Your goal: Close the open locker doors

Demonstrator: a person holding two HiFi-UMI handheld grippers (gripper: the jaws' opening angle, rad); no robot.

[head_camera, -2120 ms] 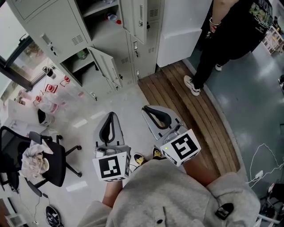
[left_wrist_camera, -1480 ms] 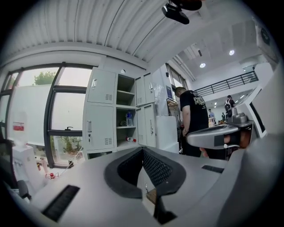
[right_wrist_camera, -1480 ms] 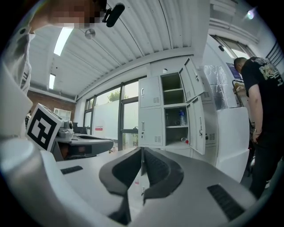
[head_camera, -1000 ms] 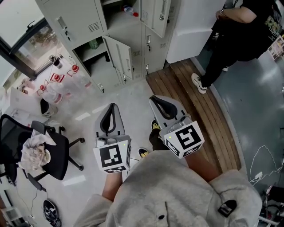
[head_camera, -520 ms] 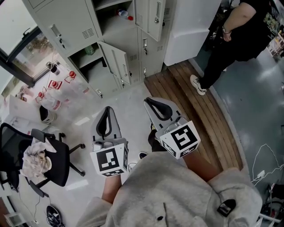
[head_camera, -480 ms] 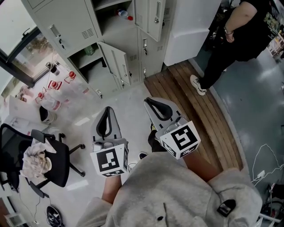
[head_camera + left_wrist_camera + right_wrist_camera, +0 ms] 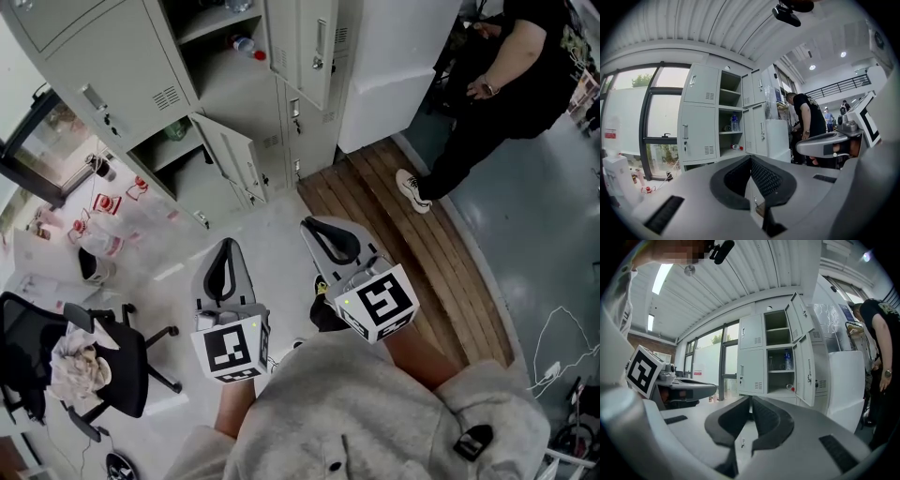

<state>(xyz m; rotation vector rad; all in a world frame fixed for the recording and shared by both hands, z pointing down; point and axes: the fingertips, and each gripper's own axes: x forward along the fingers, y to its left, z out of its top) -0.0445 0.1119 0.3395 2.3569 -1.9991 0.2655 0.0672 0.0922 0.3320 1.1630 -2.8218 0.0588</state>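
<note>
I count three open locker doors, namely top door point(image 7: 800, 310), middle door point(image 7: 307, 47) and bottom door point(image 7: 230, 155), plus two grippers, left gripper point(image 7: 228, 244) and right gripper point(image 7: 311, 226), one black office chair point(image 7: 127, 370) and one bystander point(image 7: 511, 84).

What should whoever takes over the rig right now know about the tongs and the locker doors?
Grip: left tongs shut and empty; right tongs shut and empty. Both point toward the lockers, short of them, touching nothing.
Doors: the lower door hangs open; the upper door is swung out beside the shelf with the bottle. The top compartment looks open too.
Done: no door closed yet.
Left: push each open door shut. A person stands to the right of the lockers.
</note>
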